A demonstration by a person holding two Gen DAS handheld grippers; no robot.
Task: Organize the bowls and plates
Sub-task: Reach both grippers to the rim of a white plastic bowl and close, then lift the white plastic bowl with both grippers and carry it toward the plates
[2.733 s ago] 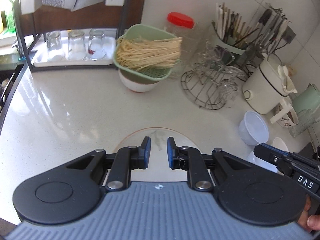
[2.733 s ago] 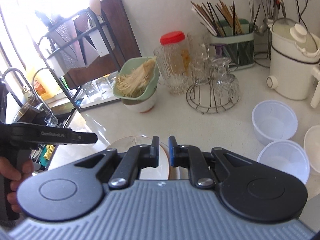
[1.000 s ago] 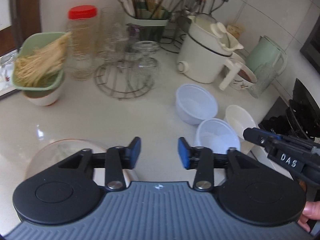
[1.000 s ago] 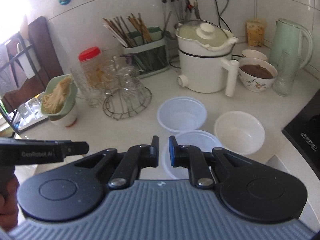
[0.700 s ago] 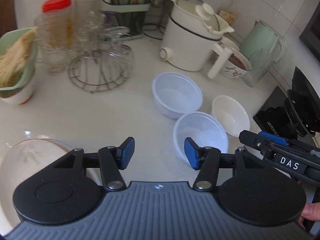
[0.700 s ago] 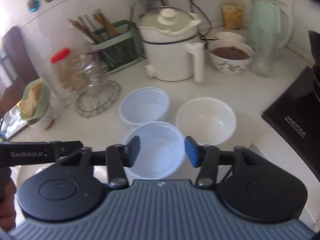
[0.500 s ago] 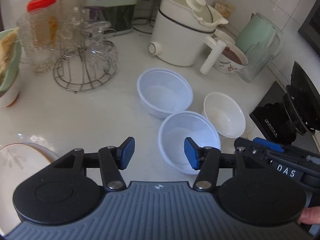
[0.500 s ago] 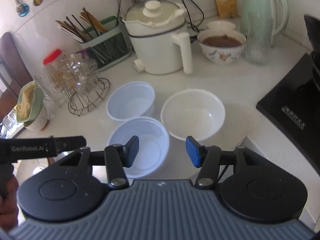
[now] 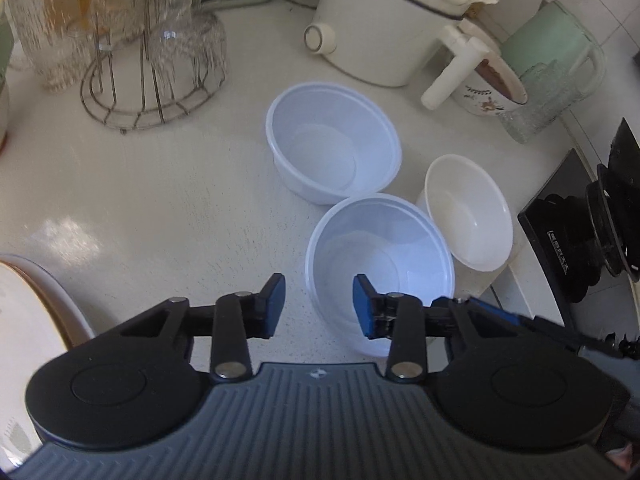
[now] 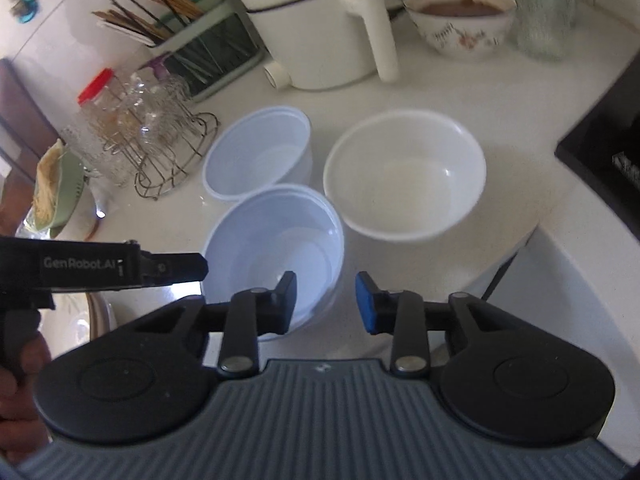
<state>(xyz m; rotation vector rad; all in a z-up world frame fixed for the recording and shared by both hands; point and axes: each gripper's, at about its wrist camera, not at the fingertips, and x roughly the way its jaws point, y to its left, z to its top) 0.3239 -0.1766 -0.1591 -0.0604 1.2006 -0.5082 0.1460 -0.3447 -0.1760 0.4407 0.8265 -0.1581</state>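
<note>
Three bowls stand together on the white counter: a near translucent plastic bowl (image 9: 380, 256) (image 10: 276, 240), a far translucent bowl (image 9: 332, 140) (image 10: 260, 152) and a white bowl (image 9: 468, 212) (image 10: 404, 172). My left gripper (image 9: 318, 306) straddles the near bowl's left rim, its jaws closing, pads apart from the rim. My right gripper (image 10: 326, 300) straddles the same bowl's right rim, left finger inside it, jaws closing and not pressing. A plate (image 9: 24, 320) lies at the far left.
A wire rack of glasses (image 9: 156, 60), a white cooker pot (image 9: 380, 28), a flowered bowl with brown contents (image 10: 460, 20), a green kettle (image 9: 552, 48) and a chopstick holder (image 10: 200, 52) line the back. A black stove (image 9: 580, 232) and the counter's edge lie at the right.
Both grippers have come down and closer onto the near translucent bowl. The right gripper's jaws opened from shut; both pairs have since narrowed around its rim.
</note>
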